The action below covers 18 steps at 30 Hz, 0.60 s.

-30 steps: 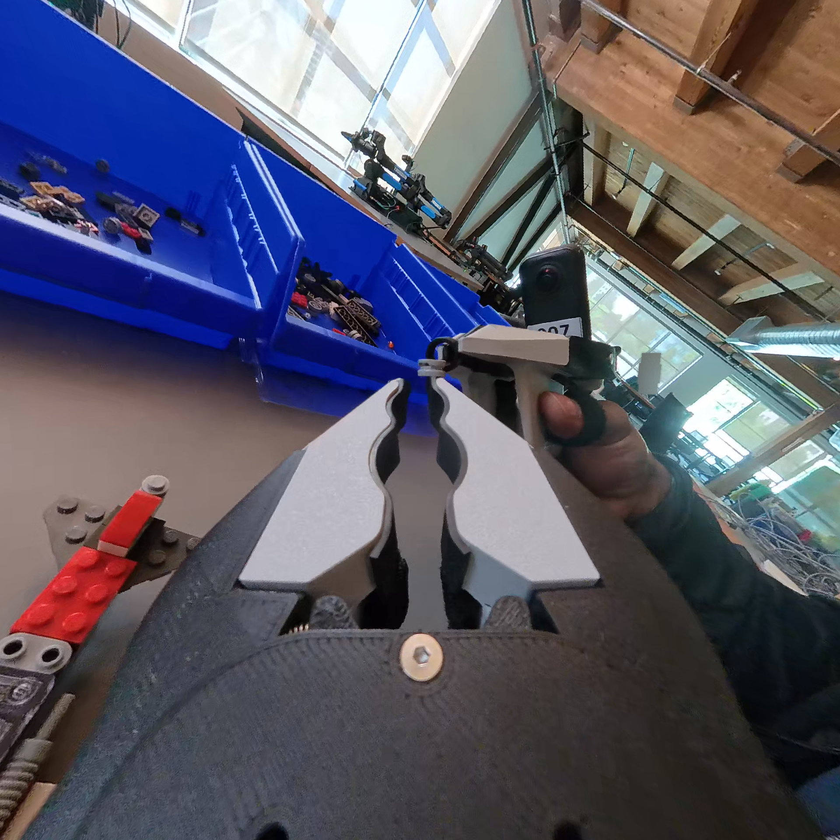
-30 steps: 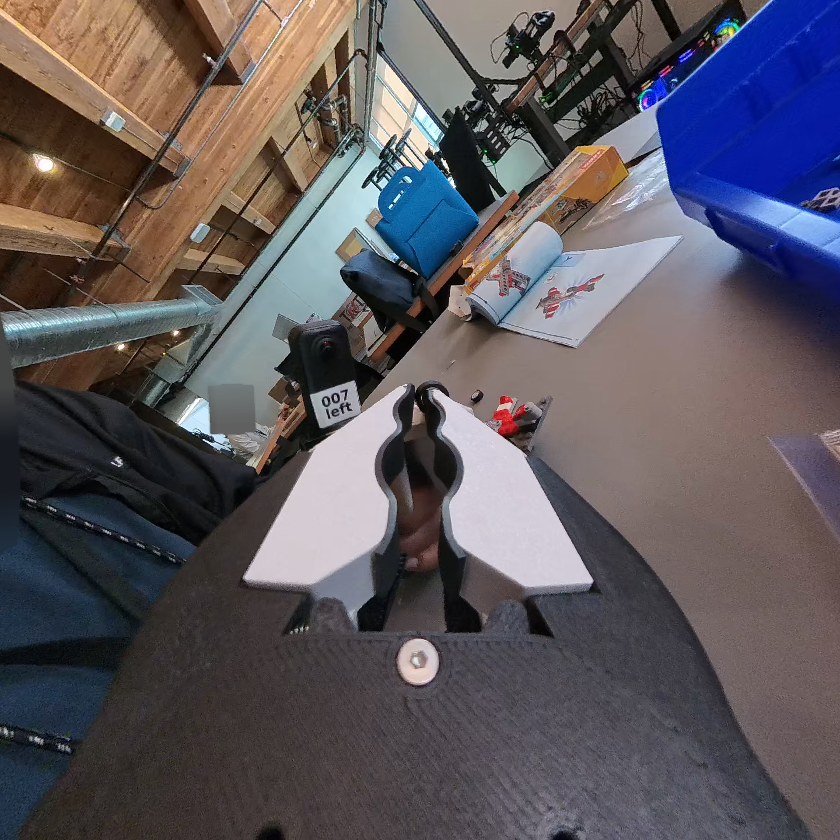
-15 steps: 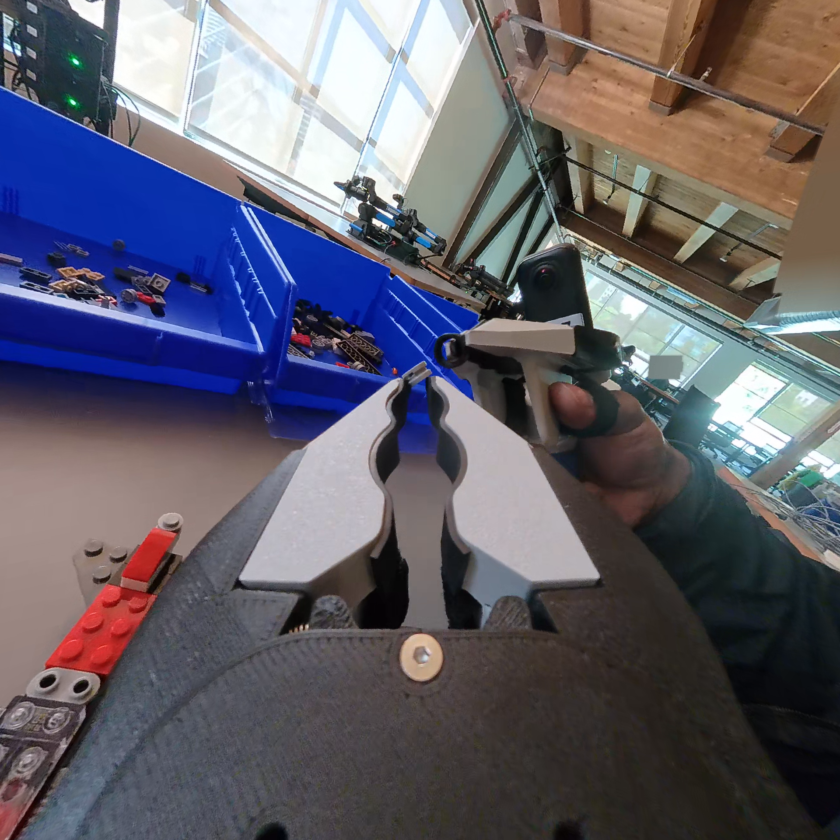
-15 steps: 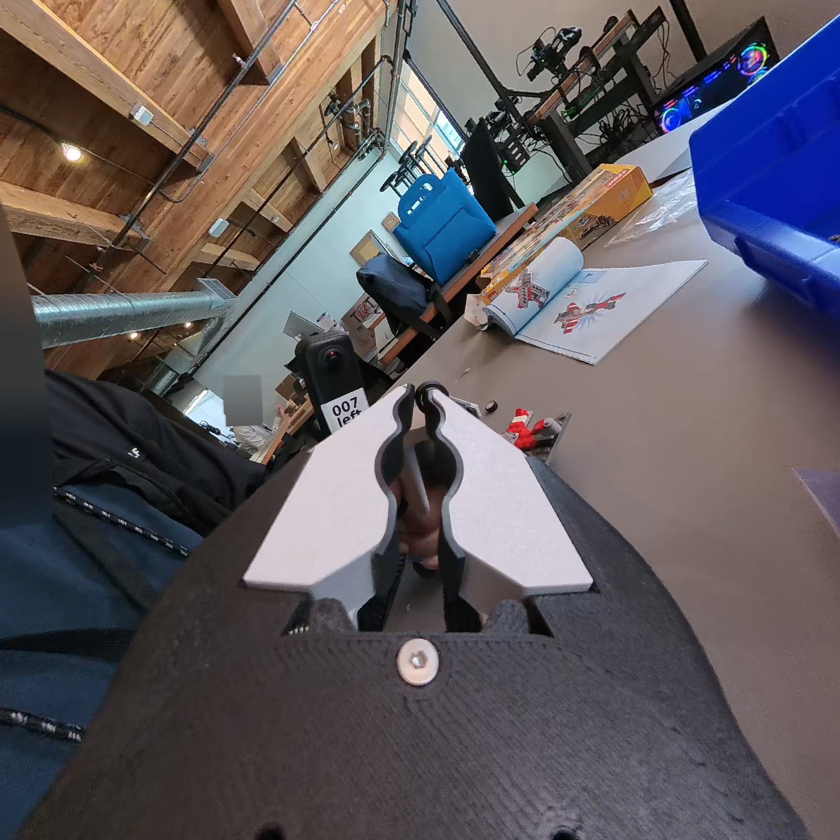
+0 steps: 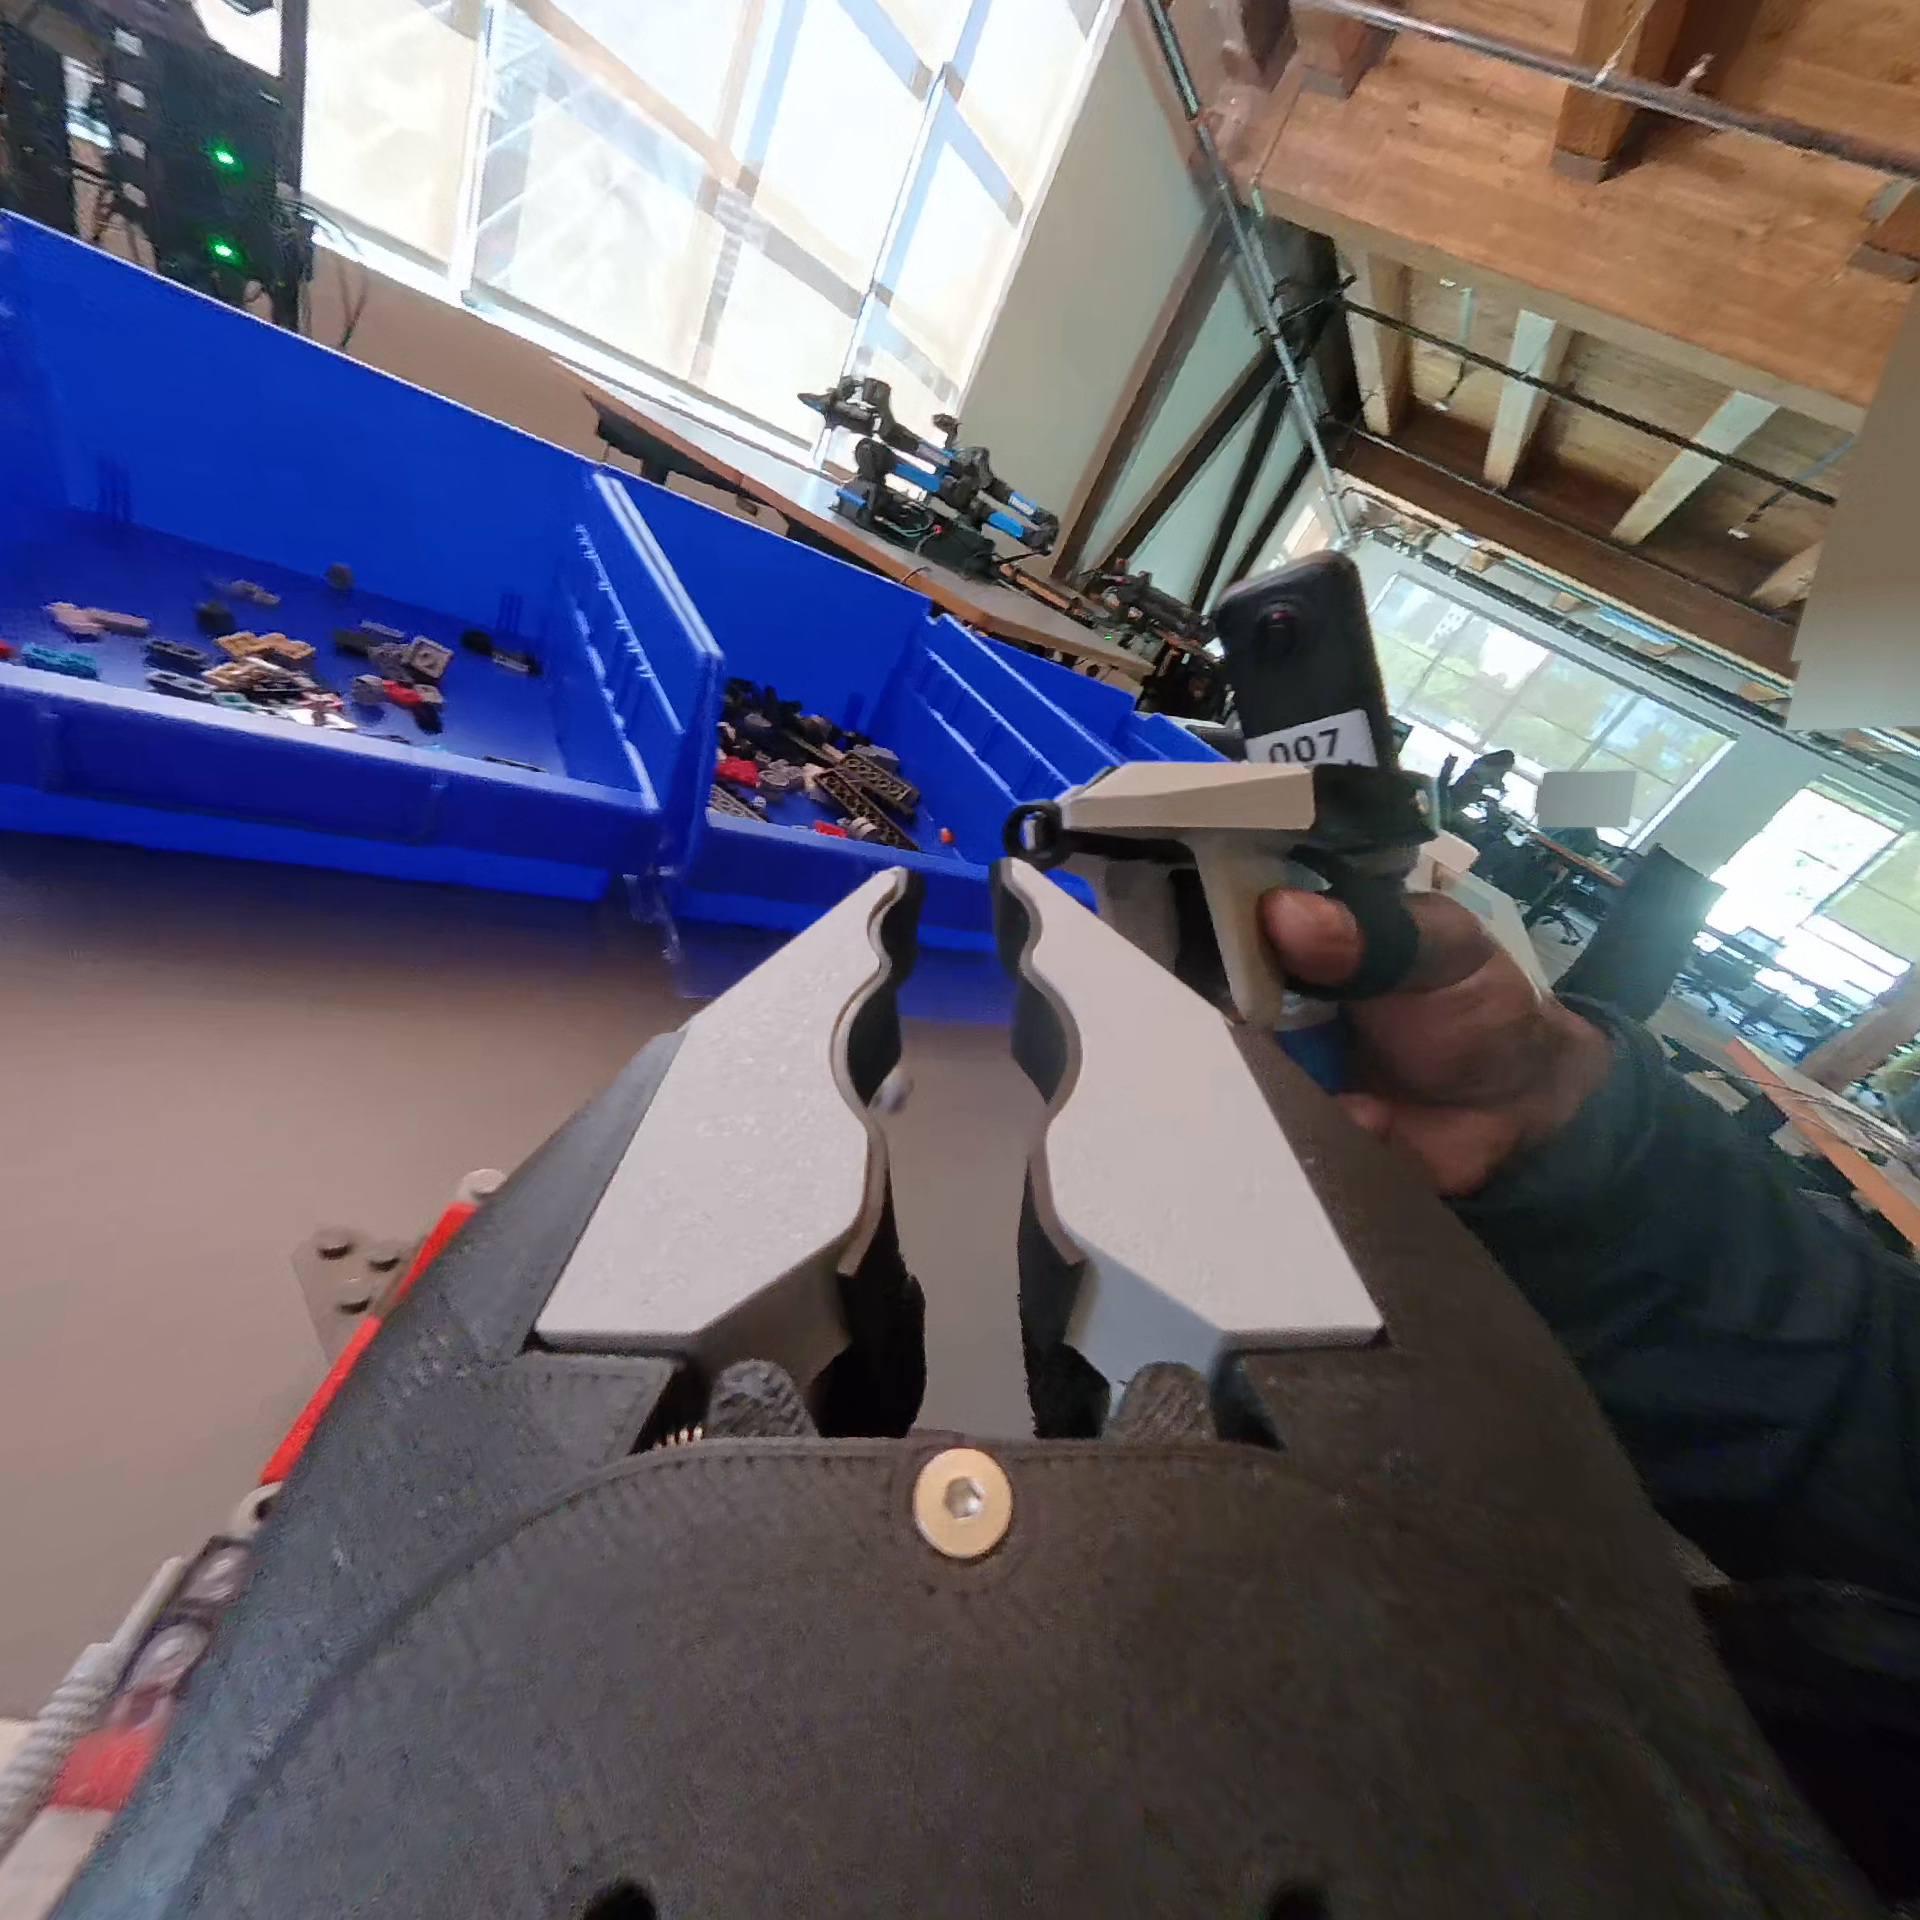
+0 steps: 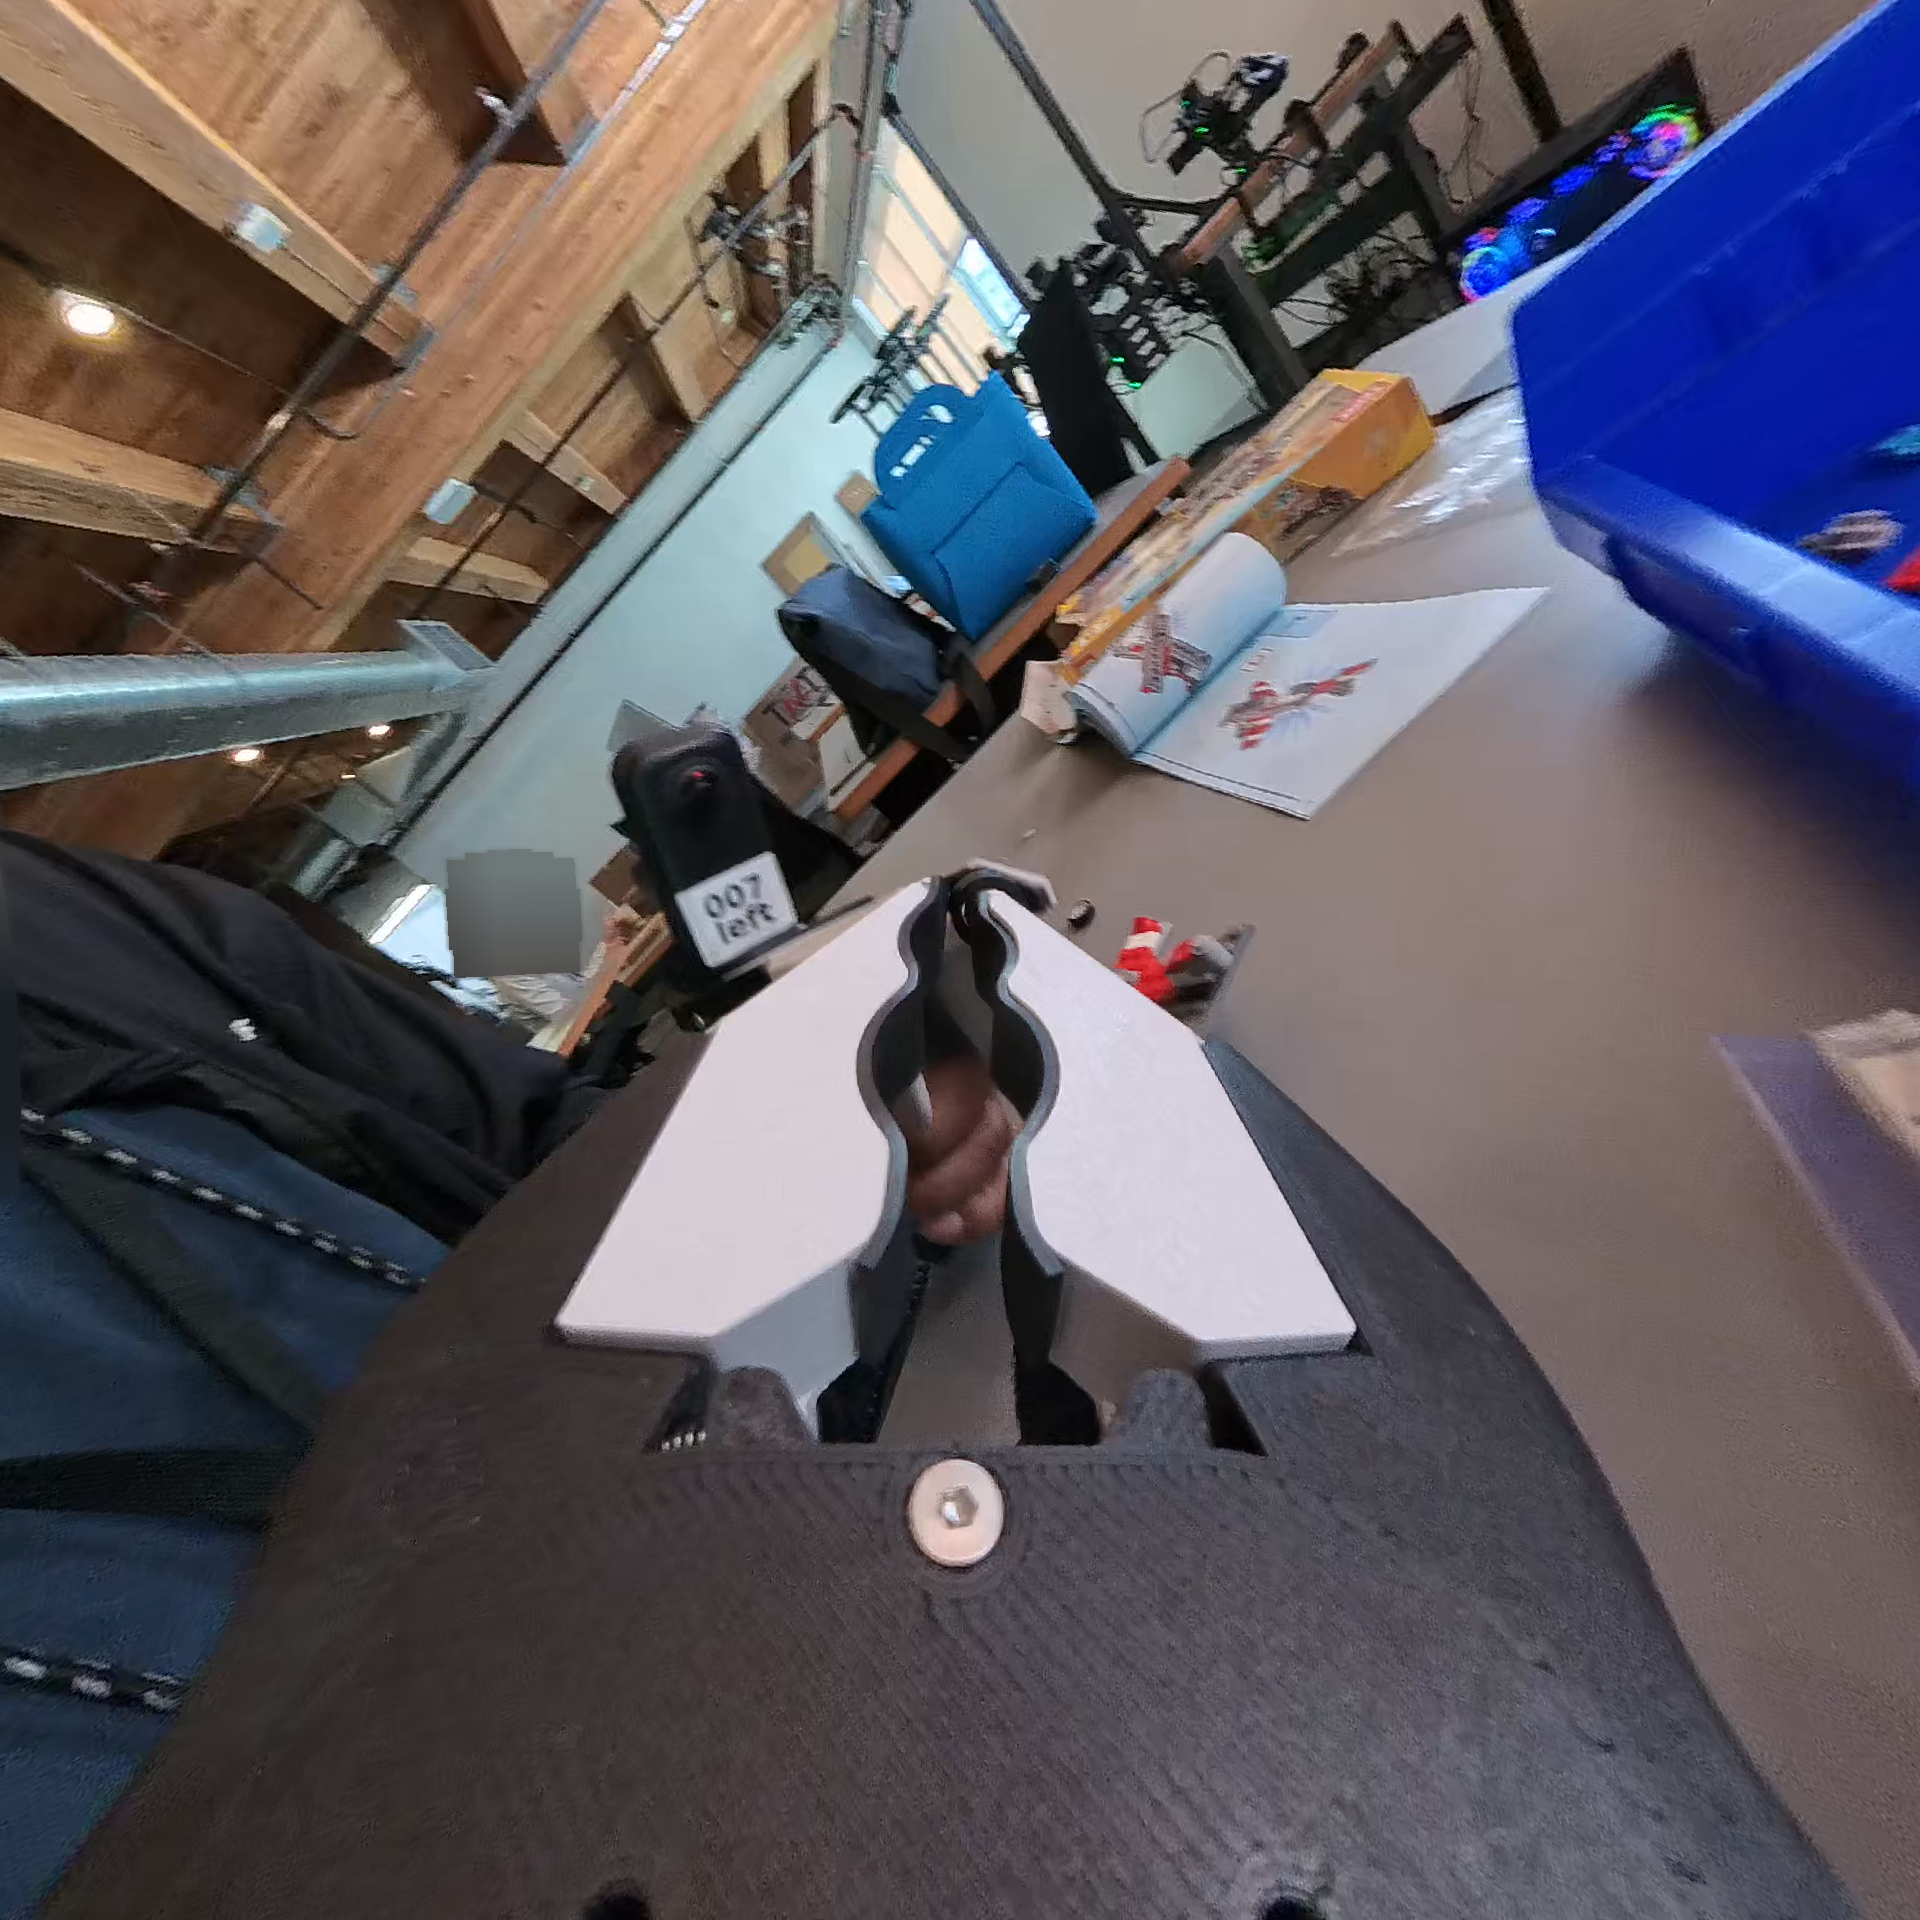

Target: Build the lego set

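Pinching a tiny black ring (image 5: 1031,831), the right gripper (image 5: 1049,831) risked dropping the light, slippery part; left gripper (image 5: 951,894) jaws stood parted, empty.

Daylight enters through the tall gridded windows (image 5: 665,197) at the upper left of the left wrist view, overexposed to near white. The brown matte tabletop (image 5: 260,1049) is evenly lit, with soft shadow beneath the blue plastic bins (image 5: 343,810). Wide-angle distortion bends straight lines near the frame edges. In the right wrist view, round ceiling lamps (image 6: 88,315) glow among dim wooden beams (slight motion blur throughout), and the far background is soft.
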Available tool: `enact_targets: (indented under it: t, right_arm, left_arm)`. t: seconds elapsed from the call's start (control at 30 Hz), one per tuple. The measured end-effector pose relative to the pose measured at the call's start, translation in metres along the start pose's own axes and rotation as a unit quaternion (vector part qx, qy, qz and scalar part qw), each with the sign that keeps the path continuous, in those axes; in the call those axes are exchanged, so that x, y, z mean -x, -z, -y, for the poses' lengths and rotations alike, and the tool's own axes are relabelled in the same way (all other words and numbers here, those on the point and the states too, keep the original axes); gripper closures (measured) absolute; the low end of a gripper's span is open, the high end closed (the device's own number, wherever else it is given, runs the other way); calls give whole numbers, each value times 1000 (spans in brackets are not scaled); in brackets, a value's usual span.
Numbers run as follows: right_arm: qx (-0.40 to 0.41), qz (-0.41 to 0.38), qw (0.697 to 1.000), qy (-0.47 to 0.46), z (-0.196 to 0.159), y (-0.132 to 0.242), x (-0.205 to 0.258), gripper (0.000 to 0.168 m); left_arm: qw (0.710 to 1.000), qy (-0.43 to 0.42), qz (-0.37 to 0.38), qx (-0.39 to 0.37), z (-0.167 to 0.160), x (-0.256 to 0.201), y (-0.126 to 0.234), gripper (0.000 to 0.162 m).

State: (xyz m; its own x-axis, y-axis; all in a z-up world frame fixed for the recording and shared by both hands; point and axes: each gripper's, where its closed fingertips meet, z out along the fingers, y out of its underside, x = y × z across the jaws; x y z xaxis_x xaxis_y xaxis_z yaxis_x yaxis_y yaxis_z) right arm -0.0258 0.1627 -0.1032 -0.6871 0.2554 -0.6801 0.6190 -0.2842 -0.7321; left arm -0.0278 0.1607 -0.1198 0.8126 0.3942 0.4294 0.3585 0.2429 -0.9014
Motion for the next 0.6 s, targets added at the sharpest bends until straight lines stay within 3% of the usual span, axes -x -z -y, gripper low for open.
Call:
enact_targets:
  t: [0.2, 0.4, 0.6]
  right_arm:
    - [-2, -43, 999, 4, -8, 17, -16, 166]
    - [6, -86, 996, -3, -21, 27, -37, 166]
    - [11, -91, 996, 1, -26, 21, -43, 166]
  left_arm:
    - [998, -29, 40, 28, 7, 9, 18, 138]
    - [989, 0, 109, 100, -29, 25, 54, 134]
    - [980, -58, 122, 149, -6, 35, 46, 132]
